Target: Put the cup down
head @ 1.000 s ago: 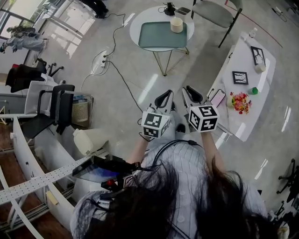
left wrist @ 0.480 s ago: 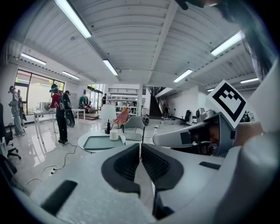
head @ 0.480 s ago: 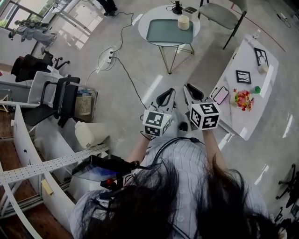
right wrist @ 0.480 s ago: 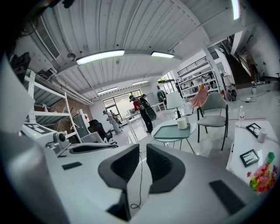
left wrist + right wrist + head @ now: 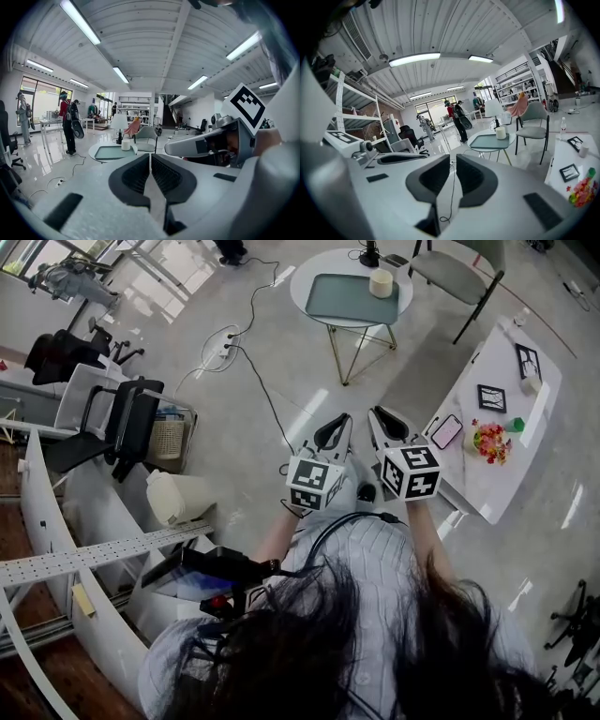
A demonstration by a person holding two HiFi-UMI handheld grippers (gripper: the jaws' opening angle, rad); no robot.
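A cream cup [image 5: 381,283] stands upright on a green tray [image 5: 347,298] on a round white table [image 5: 305,277], far ahead of me. The same cup [image 5: 125,145] shows small in the left gripper view and again as the cup [image 5: 501,133] in the right gripper view. Both grippers are held side by side near my chest, well short of that table. My left gripper [image 5: 336,423] is shut with nothing in it, its pads meeting [image 5: 150,157]. My right gripper [image 5: 380,418] is closing its last sliver, also with nothing between the jaws [image 5: 453,161].
A long white table [image 5: 487,442] at the right carries picture frames, a phone [image 5: 445,431] and colourful flowers [image 5: 489,442]. A grey chair [image 5: 450,266] stands behind the round table. A cable [image 5: 258,381] trails over the floor. Office chairs [image 5: 117,418] and shelving stand at the left.
Both grippers stay together near my chest. The head view has shifted, so the round table and cup now lie slightly further right in the picture.
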